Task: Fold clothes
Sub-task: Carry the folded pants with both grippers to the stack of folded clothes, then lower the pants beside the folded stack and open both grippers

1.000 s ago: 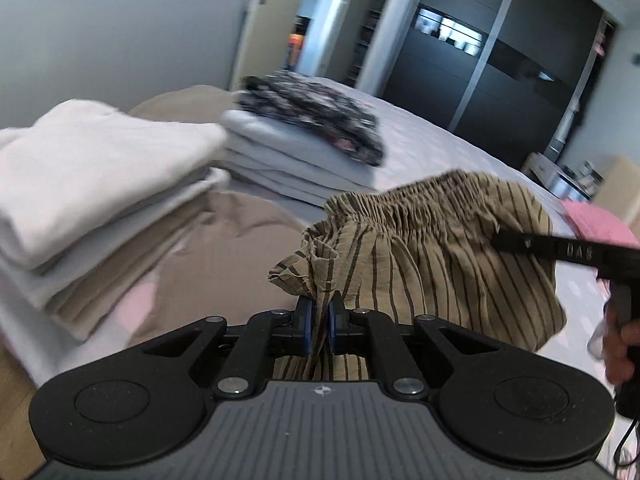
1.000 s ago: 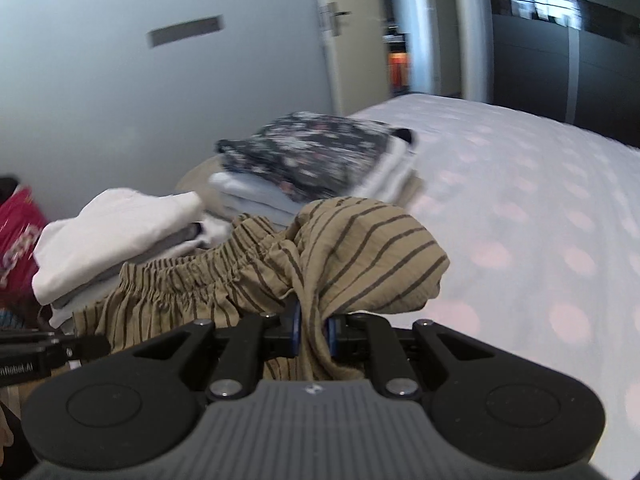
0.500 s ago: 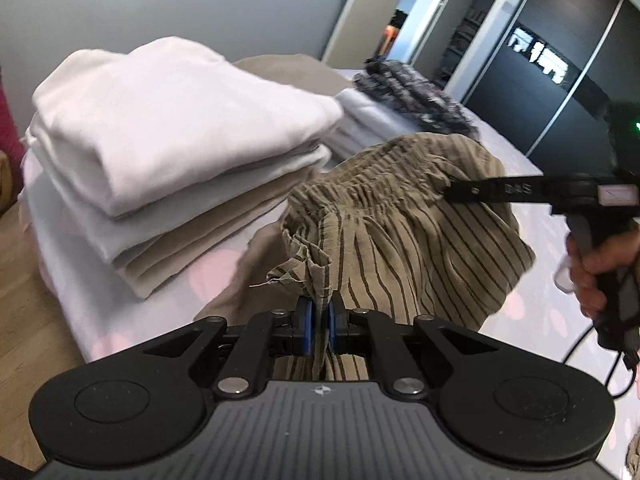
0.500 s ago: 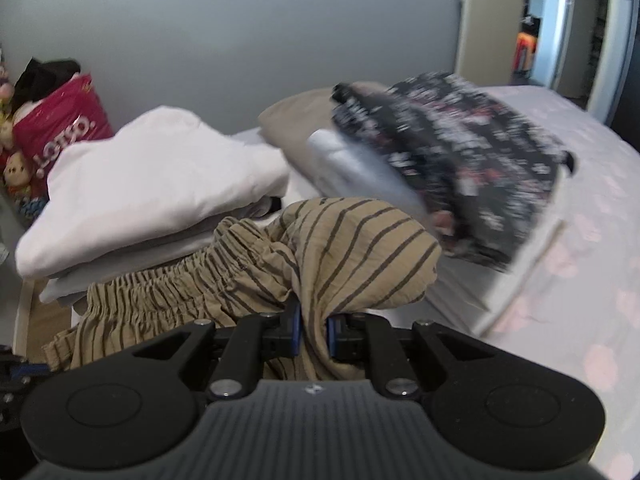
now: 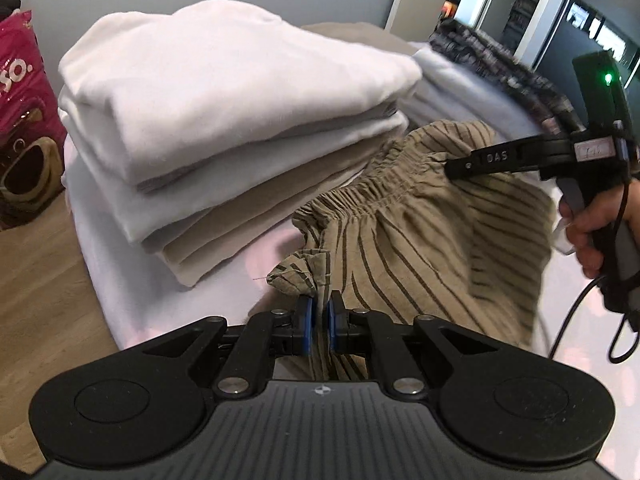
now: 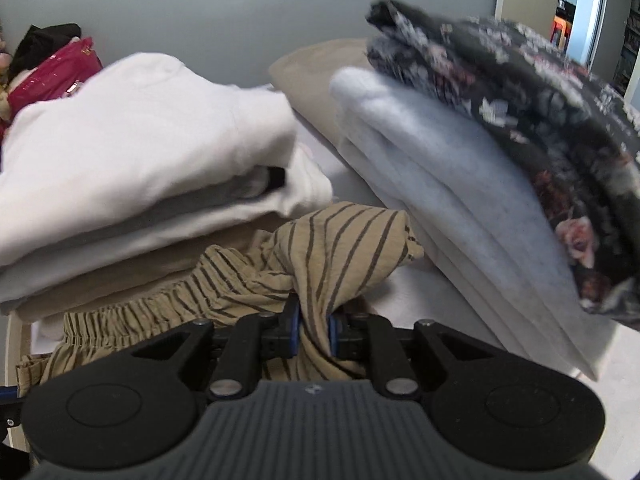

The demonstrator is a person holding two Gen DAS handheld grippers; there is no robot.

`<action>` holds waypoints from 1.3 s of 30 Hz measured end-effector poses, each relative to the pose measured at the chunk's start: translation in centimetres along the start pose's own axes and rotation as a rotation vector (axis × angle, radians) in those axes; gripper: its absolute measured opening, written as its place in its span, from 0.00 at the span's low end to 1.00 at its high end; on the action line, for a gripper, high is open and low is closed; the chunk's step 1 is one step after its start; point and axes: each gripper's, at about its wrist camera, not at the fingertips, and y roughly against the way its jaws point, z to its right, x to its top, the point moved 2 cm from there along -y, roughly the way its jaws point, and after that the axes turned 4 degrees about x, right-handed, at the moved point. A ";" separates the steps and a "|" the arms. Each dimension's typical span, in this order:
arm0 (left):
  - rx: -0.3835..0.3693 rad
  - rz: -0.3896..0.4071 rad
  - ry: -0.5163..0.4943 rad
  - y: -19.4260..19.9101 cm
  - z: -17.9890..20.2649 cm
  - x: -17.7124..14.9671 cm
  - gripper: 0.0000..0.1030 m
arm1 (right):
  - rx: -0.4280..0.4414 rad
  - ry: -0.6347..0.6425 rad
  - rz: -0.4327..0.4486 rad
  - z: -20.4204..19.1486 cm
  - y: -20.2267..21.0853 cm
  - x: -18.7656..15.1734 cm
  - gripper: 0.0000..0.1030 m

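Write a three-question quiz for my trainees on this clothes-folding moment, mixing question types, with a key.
1. True or false: both grippers are shut on the striped shorts.
2. What lies on top of the right-hand pile? A) floral garment B) towel C) jeans
3. Fill in: the left gripper pinches the shorts near the ____ pile.

Key: 1 true, right gripper too; 2 A; 3 white.

A bedroom in a home: folded laundry sits in two stacks on a bed [image 5: 132,280] with a pale, pink-dotted cover, white and beige garments [image 5: 224,92] in one, a dark floral piece [image 6: 520,92] topping the other. Wood flooring [image 5: 36,272], a grey wall [image 6: 224,12], an open doorway [image 6: 576,8] and a pink shopping bag [image 5: 24,92] (lettering partly visible) frame the scene.
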 end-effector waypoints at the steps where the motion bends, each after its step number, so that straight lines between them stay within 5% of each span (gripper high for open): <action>1: 0.013 -0.005 -0.001 -0.4 0.0 0.0 0.06 | -0.004 -0.004 -0.004 0.3 -0.5 0.1 0.22; 5: 0.045 -0.020 -0.012 -1.4 0.4 -0.1 0.06 | -0.031 -0.022 0.010 0.9 -0.9 0.2 0.38; 10: 0.059 -0.005 -0.014 -0.9 0.5 -0.3 0.07 | -0.053 -0.004 0.065 0.7 1.7 0.2 0.42; 23: 0.058 0.195 -0.055 4.3 1.4 -0.3 0.17 | -0.054 0.063 0.122 -0.5 11.2 -3.8 0.21; 28: -0.029 0.122 -0.115 3.5 2.9 -0.9 0.17 | -0.068 0.020 0.064 0.4 10.4 -7.2 0.14; 39: 0.028 -0.008 -0.179 -1.0 4.0 -1.7 0.17 | -0.083 -0.126 0.032 4.6 4.3 -8.1 0.14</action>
